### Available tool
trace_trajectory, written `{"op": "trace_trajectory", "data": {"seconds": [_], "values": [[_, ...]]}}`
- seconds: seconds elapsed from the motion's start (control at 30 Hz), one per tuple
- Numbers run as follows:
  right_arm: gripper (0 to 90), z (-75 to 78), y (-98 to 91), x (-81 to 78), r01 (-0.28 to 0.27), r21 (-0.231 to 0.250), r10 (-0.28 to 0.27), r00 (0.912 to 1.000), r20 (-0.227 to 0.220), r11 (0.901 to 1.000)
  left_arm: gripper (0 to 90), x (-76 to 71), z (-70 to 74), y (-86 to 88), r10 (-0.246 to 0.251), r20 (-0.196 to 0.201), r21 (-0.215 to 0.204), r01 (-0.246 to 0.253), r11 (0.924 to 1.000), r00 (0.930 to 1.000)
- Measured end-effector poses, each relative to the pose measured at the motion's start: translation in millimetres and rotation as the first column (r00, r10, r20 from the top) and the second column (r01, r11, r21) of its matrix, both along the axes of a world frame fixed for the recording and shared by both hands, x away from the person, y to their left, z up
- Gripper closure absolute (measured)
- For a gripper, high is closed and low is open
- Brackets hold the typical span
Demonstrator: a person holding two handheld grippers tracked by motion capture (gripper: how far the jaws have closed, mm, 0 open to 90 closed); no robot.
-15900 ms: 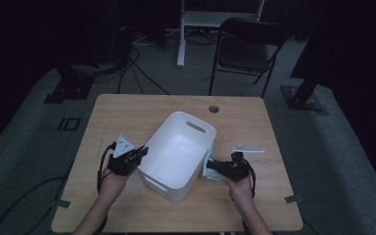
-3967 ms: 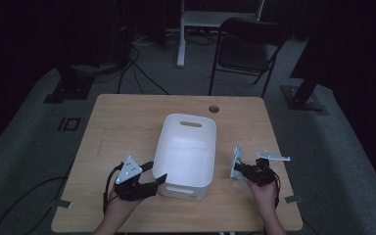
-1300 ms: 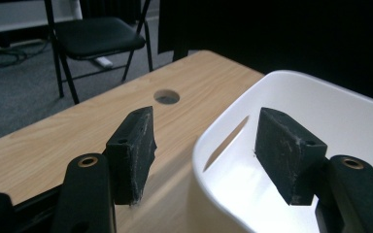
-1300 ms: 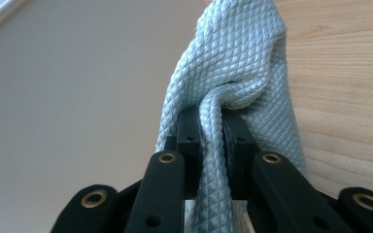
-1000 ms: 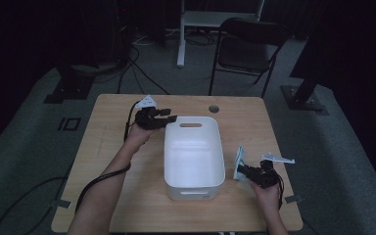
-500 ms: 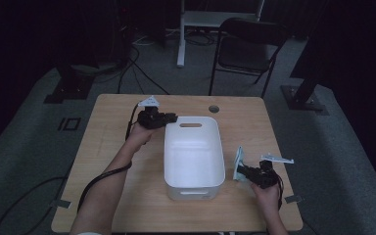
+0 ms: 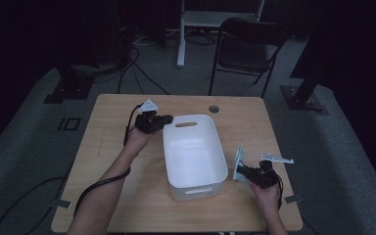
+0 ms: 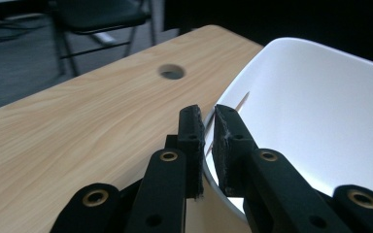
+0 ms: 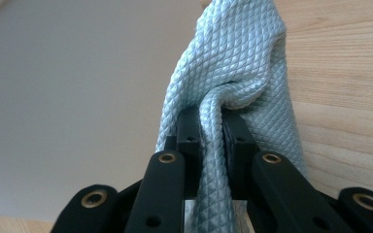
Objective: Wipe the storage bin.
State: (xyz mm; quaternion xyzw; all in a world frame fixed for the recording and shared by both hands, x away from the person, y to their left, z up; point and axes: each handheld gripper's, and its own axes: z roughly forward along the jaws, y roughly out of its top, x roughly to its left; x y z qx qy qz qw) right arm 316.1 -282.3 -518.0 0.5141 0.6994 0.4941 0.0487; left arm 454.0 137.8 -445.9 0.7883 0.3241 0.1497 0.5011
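Note:
A white plastic basin (image 7: 196,192) stands lengthwise in the middle of the wooden table (image 7: 107,142). My left gripper (image 7: 167,119) is at its far left corner. In the left gripper view the jaws (image 8: 206,114) straddle the basin's thin rim (image 8: 233,82) and are shut on it. My right gripper (image 7: 243,172) rests by the basin's near right side, shut on a pale blue waffle-textured cloth (image 7: 238,160) that stands up from it. In the right gripper view the cloth (image 9: 238,58) bunches between the jaws (image 9: 212,121), with the basin wall (image 9: 68,97) close on the left.
A round cable hole (image 7: 214,108) sits near the table's far edge, just beyond the basin. A black folding chair (image 7: 247,49) and a white desk leg stand behind the table. Bare wood lies left of the basin and along the near edge.
The basin, once diagonal, now lies straight. My left gripper went from the near left side to the far left corner and closed on the rim. The right gripper keeps the cloth.

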Motion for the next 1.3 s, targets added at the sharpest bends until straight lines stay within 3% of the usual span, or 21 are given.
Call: {"op": "trace_trajectory", "data": {"seconds": [0.17,0.37,0.4,0.43,0.63,0.77,0.97,1.13,1.23,1.3], "values": [[80.7,-0.1,0.5,0.6,0.000,0.004,0.000,1.0000,-0.003,1.0000,82.5,-14.0,-1.0,5.9,0.039,0.003,-0.003,-0.039,0.9992,0.9992],[80.7,-0.3,2.1,0.6,-0.002,0.004,0.002,1.0000,-0.005,1.0000,79.9,-12.4,-1.6,10.9,0.022,-0.010,-0.030,-0.023,0.9993,0.9997],[80.7,-0.2,2.5,0.5,-0.002,0.004,0.002,1.0000,-0.006,1.0000,67.9,-10.6,-1.5,11.6,0.016,-0.022,-0.037,-0.017,0.9992,0.9996],[80.7,-0.3,2.5,0.6,-0.003,0.004,0.003,1.0000,-0.006,1.0000,61.7,-8.9,-1.5,12.6,0.010,-0.029,-0.042,-0.011,0.9990,0.9995],[80.7,-1.3,1.6,1.1,-0.002,0.005,0.002,1.0000,-0.008,1.0000,48.0,-0.2,-1.5,17.2,0.003,-0.041,-0.059,-0.006,0.9982,0.9992],[80.7,-1.4,1.2,1.4,-0.001,0.007,0.001,1.0000,-0.006,1.0000,48.0,3.7,-3.9,15.1,-0.014,-0.044,-0.037,0.013,0.9992,0.9989],[80.6,-1.9,0.5,1.6,0.000,0.008,0.000,1.0000,-0.009,1.0000,51.3,8.4,-5.3,8.3,-0.072,-0.068,-0.049,0.069,0.9964,0.9951],[80.6,-2.1,-0.2,1.6,0.002,0.008,-0.002,0.9999,-0.010,1.0000,69.0,10.1,-6.6,2.8,-0.083,-0.064,-0.031,0.081,0.9962,0.9945],[80.7,-2.5,-0.8,1.7,0.003,0.009,-0.003,0.9999,-0.012,1.0000,75.8,12.0,-7.9,1.2,-0.098,-0.079,-0.055,0.094,0.9940,0.9920],[80.6,-2.8,-0.6,1.9,0.002,0.009,-0.002,0.9999,-0.013,1.0000,77.7,11.4,-7.6,0.7,-0.093,-0.076,-0.046,0.090,0.9949,0.9927]]}}
